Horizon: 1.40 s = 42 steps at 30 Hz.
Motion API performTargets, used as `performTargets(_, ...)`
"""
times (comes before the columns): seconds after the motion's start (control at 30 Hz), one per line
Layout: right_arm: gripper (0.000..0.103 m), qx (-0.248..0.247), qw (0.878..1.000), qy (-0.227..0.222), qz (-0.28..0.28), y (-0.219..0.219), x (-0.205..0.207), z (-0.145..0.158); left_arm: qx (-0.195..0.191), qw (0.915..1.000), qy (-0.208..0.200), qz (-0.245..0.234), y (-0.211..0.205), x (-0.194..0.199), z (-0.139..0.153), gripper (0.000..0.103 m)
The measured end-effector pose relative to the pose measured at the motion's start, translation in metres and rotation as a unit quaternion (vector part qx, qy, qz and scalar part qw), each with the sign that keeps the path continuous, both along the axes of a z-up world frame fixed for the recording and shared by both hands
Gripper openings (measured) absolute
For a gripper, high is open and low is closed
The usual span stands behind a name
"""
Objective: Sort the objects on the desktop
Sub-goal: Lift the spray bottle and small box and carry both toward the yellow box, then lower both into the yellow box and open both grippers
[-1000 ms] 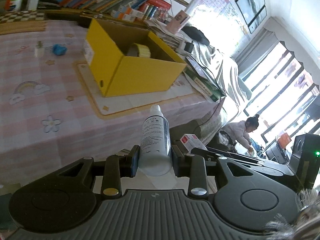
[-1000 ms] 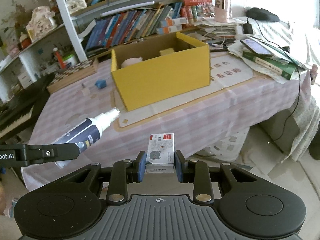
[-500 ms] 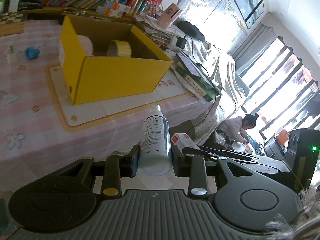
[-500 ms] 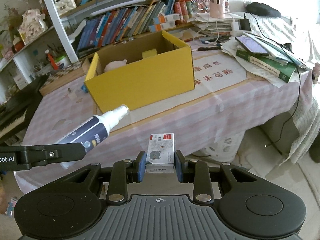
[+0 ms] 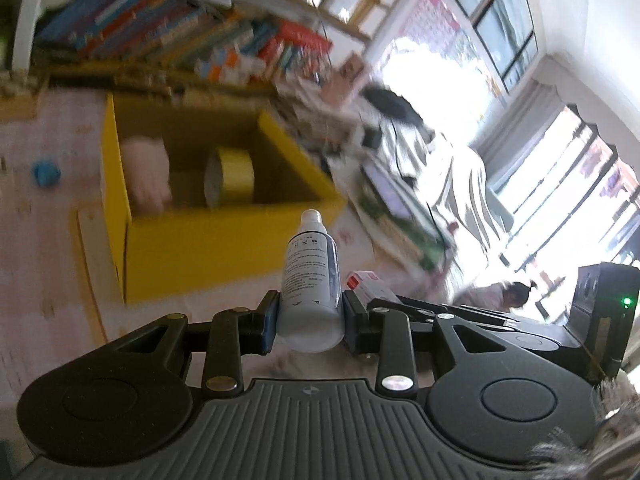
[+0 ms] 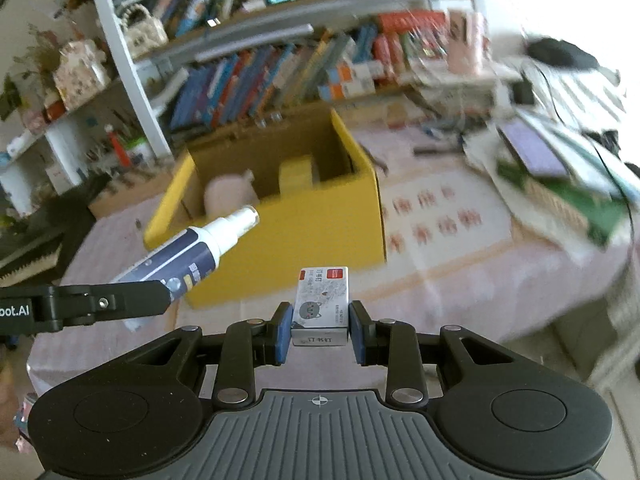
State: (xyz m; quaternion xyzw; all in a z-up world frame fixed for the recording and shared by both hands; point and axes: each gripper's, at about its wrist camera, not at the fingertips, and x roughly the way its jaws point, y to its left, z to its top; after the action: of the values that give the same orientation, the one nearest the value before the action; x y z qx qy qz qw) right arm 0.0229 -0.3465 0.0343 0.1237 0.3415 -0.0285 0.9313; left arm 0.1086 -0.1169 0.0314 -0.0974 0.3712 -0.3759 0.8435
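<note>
the left gripper (image 5: 309,322) pinches a white-capped blue spray bottle (image 5: 310,280); the right gripper (image 6: 319,338) pinches a small white cardboard staple box (image 6: 321,300), both before the open yellow cardboard box (image 6: 280,232) on the pink-clothed table (image 6: 460,264).

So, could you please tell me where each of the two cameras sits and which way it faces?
Left wrist: rides on the left gripper, looking forward and down along its fingers, shut on the spray bottle, toward the yellow box; the right gripper shows at right.
Right wrist: rides on the right gripper, facing forward and down past the small cat-print box it clamps, toward the bookshelf; the left gripper's finger enters at left.
Shared: yellow box, spray bottle, small cat-print box, pink tablecloth.
</note>
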Motion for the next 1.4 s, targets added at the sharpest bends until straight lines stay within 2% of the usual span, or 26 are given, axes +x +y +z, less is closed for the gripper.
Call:
performTargets(0.17, 0.030, -0.020, 0.998, -0.047, 0.039, -0.010, 0.040, 0.025, 0.001, 0.9981, -0.046, 0.041, -0.011, 0.027, 0.022, 0.030)
performTargets(0.37, 0.030, -0.047, 0.993, -0.061, 0.086, -0.007, 0.092, 0.031, 0.025, 0.9958, -0.052, 0.071, -0.025, 0.062, 0.018, 0.030)
performTargets(0.53, 0.030, -0.059, 0.990, -0.032, 0.128, 0.000, 0.135, 0.018, 0.075, 0.9925, -0.049, 0.083, -0.037, 0.089, 0.001, 0.030)
performTargets(0.67, 0.030, -0.056, 0.986, 0.014, 0.156, 0.002, 0.167, 0.000, 0.122, 0.9874, -0.042, 0.092, -0.044, 0.109, -0.017, 0.030)
performTargets(0.8, 0.030, -0.059, 0.982, 0.046, 0.176, 0.006, 0.186, -0.014, 0.156, 0.9830, -0.033, 0.090, -0.051, 0.120, -0.031, 0.030)
performTargets(0.87, 0.030, -0.061, 0.979, 0.058, 0.185, 0.008, 0.194, -0.020, 0.169, 0.9811, -0.043, 0.085, -0.054, 0.122, -0.033, 0.030)
performTargets(1.07, 0.030, -0.060, 0.973, 0.089, 0.206, 0.011, 0.206, -0.036, 0.200, 0.9751, -0.058, 0.078, -0.064, 0.127, -0.036, 0.030)
performTargets(1.4, 0.031, -0.055, 0.971, 0.106, 0.205, 0.012, 0.213, -0.049, 0.215, 0.9711, -0.072, 0.074, -0.068, 0.124, -0.036, 0.031)
